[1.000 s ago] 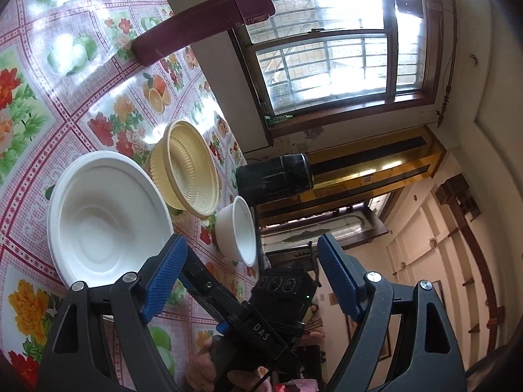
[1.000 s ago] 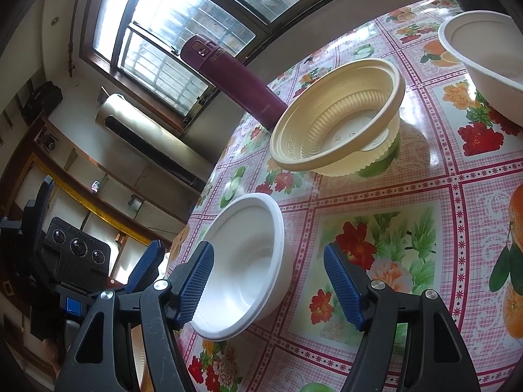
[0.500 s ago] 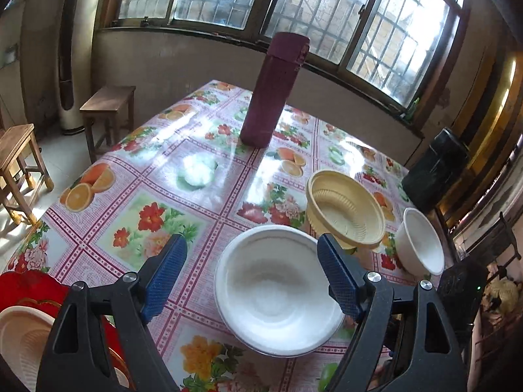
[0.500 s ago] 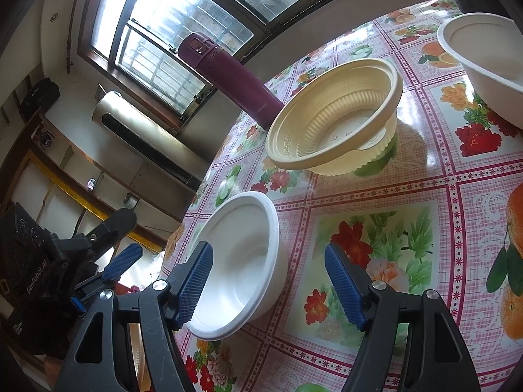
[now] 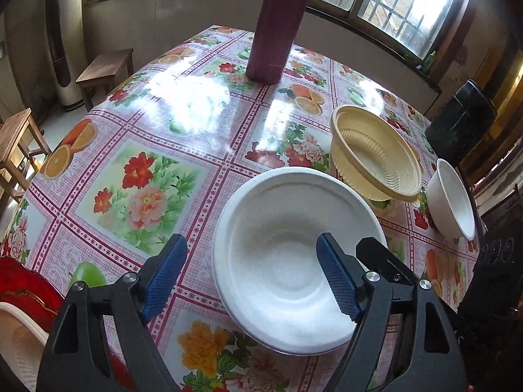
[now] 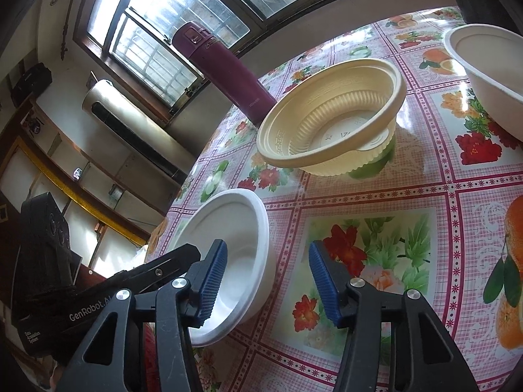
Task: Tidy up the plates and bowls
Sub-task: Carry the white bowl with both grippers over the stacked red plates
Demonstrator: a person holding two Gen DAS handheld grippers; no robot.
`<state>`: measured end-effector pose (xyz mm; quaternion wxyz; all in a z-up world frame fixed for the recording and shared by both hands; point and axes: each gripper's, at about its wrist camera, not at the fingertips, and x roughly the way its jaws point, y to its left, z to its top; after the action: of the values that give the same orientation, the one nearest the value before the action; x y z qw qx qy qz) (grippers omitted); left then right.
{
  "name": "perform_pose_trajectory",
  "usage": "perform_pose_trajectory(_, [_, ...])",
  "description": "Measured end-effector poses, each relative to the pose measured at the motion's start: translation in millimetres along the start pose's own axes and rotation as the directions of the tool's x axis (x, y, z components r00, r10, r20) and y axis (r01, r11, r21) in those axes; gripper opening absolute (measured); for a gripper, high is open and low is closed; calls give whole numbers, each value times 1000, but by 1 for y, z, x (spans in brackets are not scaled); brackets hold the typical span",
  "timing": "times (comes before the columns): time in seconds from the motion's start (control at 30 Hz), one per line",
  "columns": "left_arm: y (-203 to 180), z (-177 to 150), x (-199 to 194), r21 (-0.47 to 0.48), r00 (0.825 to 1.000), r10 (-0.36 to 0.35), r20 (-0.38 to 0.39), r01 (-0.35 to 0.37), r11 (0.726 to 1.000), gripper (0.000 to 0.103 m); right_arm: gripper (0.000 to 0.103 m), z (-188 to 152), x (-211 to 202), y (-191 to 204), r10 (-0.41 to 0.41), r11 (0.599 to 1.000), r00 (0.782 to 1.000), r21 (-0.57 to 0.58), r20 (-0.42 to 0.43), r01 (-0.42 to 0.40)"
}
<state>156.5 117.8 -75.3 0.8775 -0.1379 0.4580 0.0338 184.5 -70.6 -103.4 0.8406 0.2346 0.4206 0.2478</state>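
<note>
A wide white bowl (image 5: 287, 245) sits on the floral tablecloth (image 5: 157, 176). My left gripper (image 5: 251, 277) is open, its fingers straddling the bowl's near left rim, one pad (image 5: 336, 277) over the inside. A ribbed yellow bowl (image 5: 376, 153) stands behind it, and a small white bowl (image 5: 454, 209) at the right edge. In the right wrist view my right gripper (image 6: 264, 284) is open over the wide white bowl's (image 6: 235, 235) right rim, with the yellow bowl (image 6: 333, 121) and the small white bowl (image 6: 487, 75) beyond.
A tall maroon flask (image 5: 278, 23) stands at the table's far side, also in the right wrist view (image 6: 222, 72). A cream bowl on a red plate (image 5: 23, 313) lies at the near left. Wooden stools (image 5: 104, 72) stand left of the table. A black speaker (image 5: 461, 121) is at right.
The left gripper swung from a sideways tilt to level and moved in close over the wide white bowl. The right gripper closed in on the same bowl's rim.
</note>
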Motion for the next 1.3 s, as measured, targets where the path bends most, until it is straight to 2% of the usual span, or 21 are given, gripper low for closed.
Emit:
perform_pose_trajectory(0.13, [1, 0, 1, -13, 1000, -7, 8, 7, 1000, 81, 32, 0, 4, -1, -19, 1000, 1000, -3, -21, 19])
perform_pose_trajectory(0.17, [3, 0, 1, -21, 1000, -17, 4, 17, 1000, 76, 23, 0, 5, -1, -22, 1000, 1000, -5, -21, 21])
perform_pose_trajectory(0.23, [5, 0, 2, -31, 1000, -12, 10, 13, 999, 57, 14, 0, 4, -1, -30, 999, 999, -12, -17, 30])
perform_pose_trajectory(0.3, [5, -1, 4, -33, 1000, -5, 5, 5, 999, 49, 12, 1, 5, -1, -37, 999, 999, -14, -19, 36])
perform_pose_trajectory(0.37, [2, -2, 8, -26, 1000, -12, -9, 12, 1000, 46, 9, 1, 4, -2, -36, 999, 999, -10, -16, 36])
perform_pose_trajectory(0.43, [-2, -4, 10, -8, 1000, -18, -18, 18, 1000, 34, 9, 2, 0, -2, -33, 999, 999, -10, -5, 33])
perform_pose_trajectory(0.5, [-5, -5, 11, 9, 1000, -18, -18, 18, 1000, 27, 9, 2, -3, -2, -30, 999, 1000, -10, 3, 30])
perform_pose_trajectory(0.63, [-12, -9, 16, 49, 1000, 9, -27, -8, 999, 26, 9, 1, -7, -3, -37, 999, 999, -6, 11, 37])
perform_pose_trajectory(0.87, [-37, -20, 8, 153, 998, 68, 12, -69, 986, 26, 9, 1, -23, -12, -51, 998, 999, 30, 16, 50])
perform_pose_trajectory(1.07, [-50, -37, -10, 202, 997, 61, 43, -69, 977, 26, 9, -4, -45, -11, -56, 998, 998, 14, 34, 55])
perform_pose_trajectory(1.3, [-62, -54, -50, 263, 990, 56, 131, -89, 961, 26, 9, -25, -79, 1, -57, 998, 995, -18, 86, 59])
